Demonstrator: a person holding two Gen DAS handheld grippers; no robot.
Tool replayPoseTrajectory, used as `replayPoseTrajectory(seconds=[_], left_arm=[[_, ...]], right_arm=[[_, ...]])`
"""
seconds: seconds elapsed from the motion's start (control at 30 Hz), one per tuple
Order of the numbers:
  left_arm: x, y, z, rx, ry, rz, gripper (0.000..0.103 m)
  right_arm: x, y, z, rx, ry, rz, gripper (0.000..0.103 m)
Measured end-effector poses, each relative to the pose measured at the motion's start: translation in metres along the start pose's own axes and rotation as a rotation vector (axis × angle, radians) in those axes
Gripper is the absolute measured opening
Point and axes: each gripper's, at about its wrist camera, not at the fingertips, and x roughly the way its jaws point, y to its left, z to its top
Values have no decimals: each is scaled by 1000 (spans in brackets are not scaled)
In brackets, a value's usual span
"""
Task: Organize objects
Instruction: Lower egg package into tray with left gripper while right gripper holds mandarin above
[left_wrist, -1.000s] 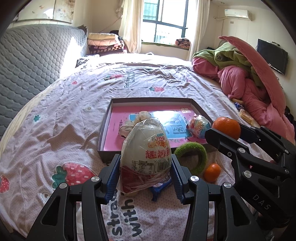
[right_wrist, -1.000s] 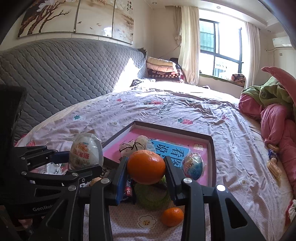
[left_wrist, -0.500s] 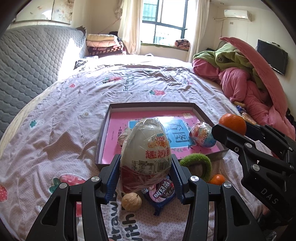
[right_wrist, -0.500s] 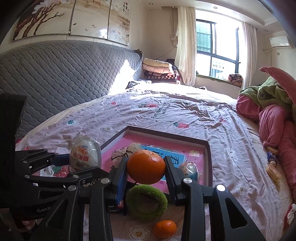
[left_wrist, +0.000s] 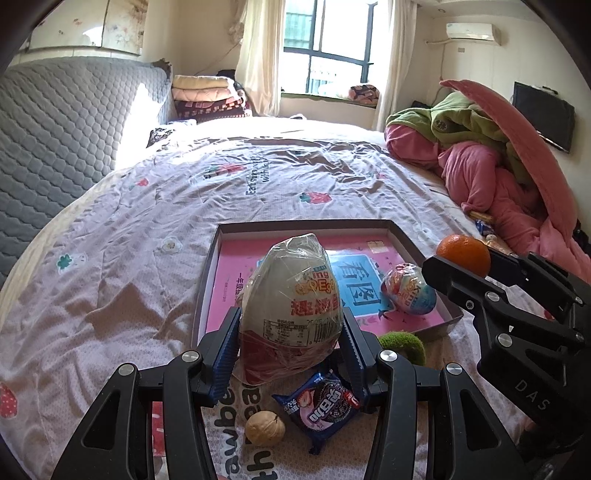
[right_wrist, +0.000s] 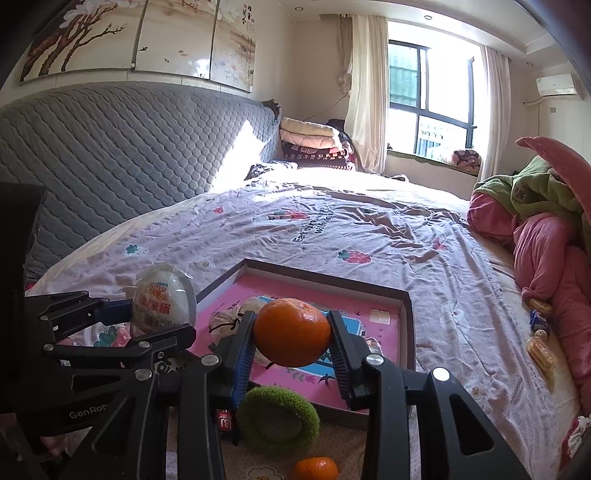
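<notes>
Left wrist view: left gripper (left_wrist: 291, 332) clamps "King Egg" wrapped egg (left_wrist: 291, 306); right gripper (right_wrist: 291, 343), possibly marked "DAS", clamps orange (right_wrist: 291, 332).

Pink tray (left_wrist: 406, 242), orange mandarin (right_wrist: 292, 332), green fuzzy ring (right_wrist: 280, 413), strawberry-print bedsheet (left_wrist: 147, 236).

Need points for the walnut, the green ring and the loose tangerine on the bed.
walnut (left_wrist: 265, 428), left wrist view, middle of the shell.
green ring (right_wrist: 277, 420), right wrist view, fuzzy band on its near side.
loose tangerine (right_wrist: 315, 469), right wrist view, top of the peel.
</notes>
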Motion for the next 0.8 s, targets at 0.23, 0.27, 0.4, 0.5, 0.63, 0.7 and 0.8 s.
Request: replayPoseTrajectory(seconds=[0.23,0.27,0.4,0.5,0.63,0.7,0.8], left_arm=[[3,-1,12,17,-12,8,52],[3,0,14,18,-15,10,52],[6,2,21,15,-18,16,52],[9,2,25,21,-20,22,52],[12,3,30,29,-18,30,53],[14,4,33,35,-18,32,52],[17,5,36,41,-14,34,52]], right_arm=[[7,-2,12,-15,-8,0,38],[7,-2,14,-17,-12,0,38],[11,-2,21,-20,-18,1,38],[13,-4,23,-20,-21,2,38],[18,-8,27,-15,-18,-1,38],[21,-10,30,-14,-18,-1,38],[23,-11,33,-18,-19,-4,38]])
